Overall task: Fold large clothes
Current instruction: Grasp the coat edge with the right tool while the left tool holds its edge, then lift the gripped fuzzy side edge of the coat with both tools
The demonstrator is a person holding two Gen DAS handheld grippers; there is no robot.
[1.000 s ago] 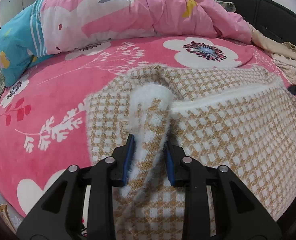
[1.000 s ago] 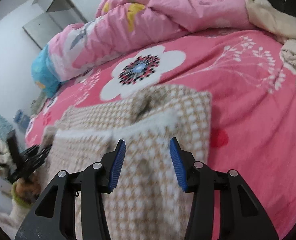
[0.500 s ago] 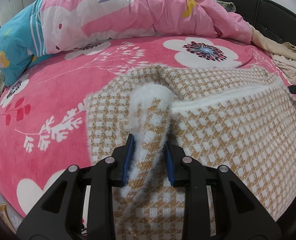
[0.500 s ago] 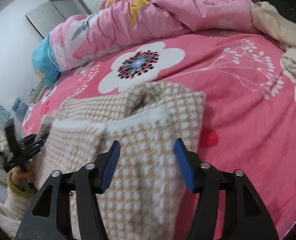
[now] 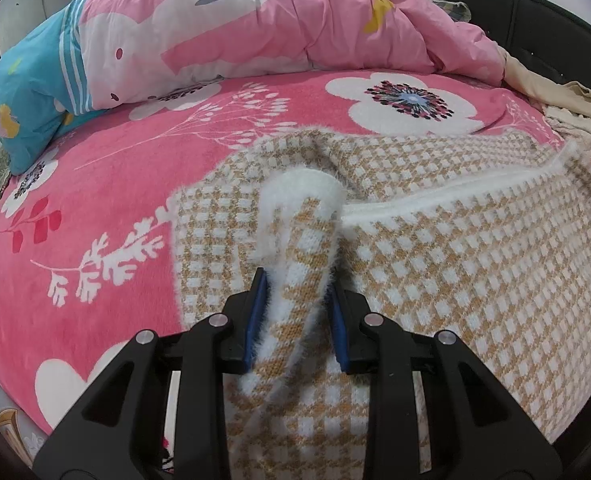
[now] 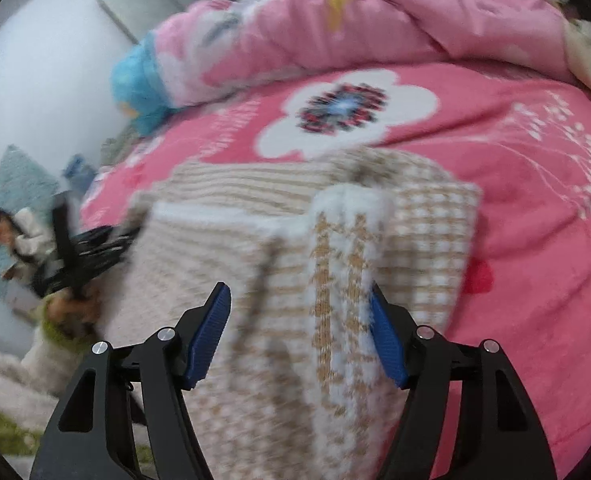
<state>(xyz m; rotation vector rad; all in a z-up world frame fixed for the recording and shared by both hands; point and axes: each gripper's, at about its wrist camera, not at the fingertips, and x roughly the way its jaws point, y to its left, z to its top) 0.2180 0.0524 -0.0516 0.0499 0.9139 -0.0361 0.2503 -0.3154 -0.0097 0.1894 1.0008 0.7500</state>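
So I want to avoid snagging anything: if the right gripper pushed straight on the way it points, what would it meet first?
Probably the checked sweater: its white-edged fold already lies between the open right gripper jaws, ahead of the pink bedspread.

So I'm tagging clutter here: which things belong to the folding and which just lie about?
In the job:
checked sweater
left claw, shut on its sleeve
right claw, open over it

Lying about:
pink duvet
beige clothes
flowered bedspread
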